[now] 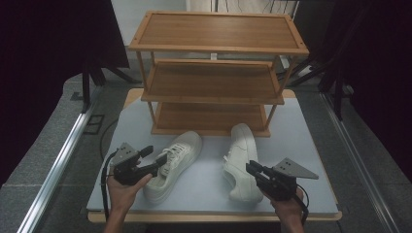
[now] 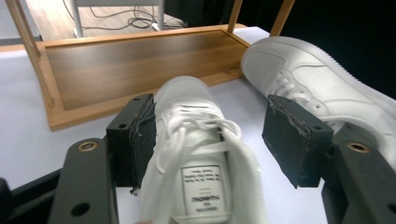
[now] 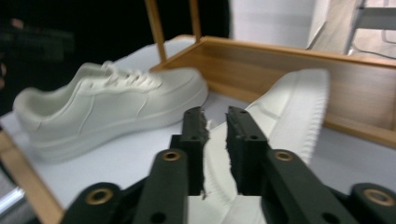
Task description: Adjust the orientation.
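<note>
Wooden three-tier rack (image 1: 214,73) stands at the back of a grey table (image 1: 204,187), two white sneakers before it. Left gripper view: the left gripper (image 2: 210,133) straddles the left sneaker (image 2: 196,154), jaws wide, pads clear of its sides. Right gripper view: the right gripper (image 3: 215,140) pinches the right sneaker (image 3: 289,107) by its heel collar, jaws nearly together. Best practice: centre the left jaws on the collar before closing.
</note>
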Action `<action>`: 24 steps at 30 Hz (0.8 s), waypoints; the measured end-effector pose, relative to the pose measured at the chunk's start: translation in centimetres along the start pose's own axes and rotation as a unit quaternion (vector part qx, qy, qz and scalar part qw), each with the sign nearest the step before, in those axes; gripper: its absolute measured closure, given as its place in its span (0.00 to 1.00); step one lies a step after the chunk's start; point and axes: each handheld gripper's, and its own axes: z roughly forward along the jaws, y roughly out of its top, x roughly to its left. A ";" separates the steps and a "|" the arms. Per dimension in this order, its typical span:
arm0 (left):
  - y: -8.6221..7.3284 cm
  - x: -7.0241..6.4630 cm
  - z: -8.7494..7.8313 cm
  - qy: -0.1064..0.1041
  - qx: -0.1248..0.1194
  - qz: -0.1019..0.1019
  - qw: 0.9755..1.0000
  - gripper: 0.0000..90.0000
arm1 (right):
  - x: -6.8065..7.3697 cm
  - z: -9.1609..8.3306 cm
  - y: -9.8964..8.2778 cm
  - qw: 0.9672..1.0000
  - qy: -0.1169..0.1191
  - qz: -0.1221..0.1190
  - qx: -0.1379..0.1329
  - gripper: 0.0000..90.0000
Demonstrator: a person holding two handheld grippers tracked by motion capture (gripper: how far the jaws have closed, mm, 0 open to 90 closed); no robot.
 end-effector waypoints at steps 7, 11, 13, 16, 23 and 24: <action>-0.9 0.4 0.5 0.000 0.020 -0.007 1.000 0.39 | 1.2 1.4 -0.9 0.998 0.023 -0.038 0.041 1.00; -1.3 0.9 0.9 -0.006 0.023 -0.015 1.000 0.40 | 2.2 2.5 -1.1 0.996 0.026 -0.061 0.061 1.00; -1.3 1.0 1.1 -0.015 0.020 -0.023 0.999 0.40 | 2.8 3.2 -1.6 0.993 0.027 -0.078 0.079 1.00; -1.3 0.9 1.1 -0.020 0.021 -0.023 0.999 0.40 | 3.0 4.1 -2.7 0.991 0.017 -0.082 0.104 1.00; -1.1 0.5 0.7 -0.028 0.018 -0.028 0.999 0.39 | 2.9 3.7 -2.8 0.992 0.012 -0.083 0.096 1.00; -1.1 0.4 0.7 -0.028 0.017 -0.031 0.999 0.39 | 2.8 3.4 -2.8 0.992 0.011 -0.081 0.094 1.00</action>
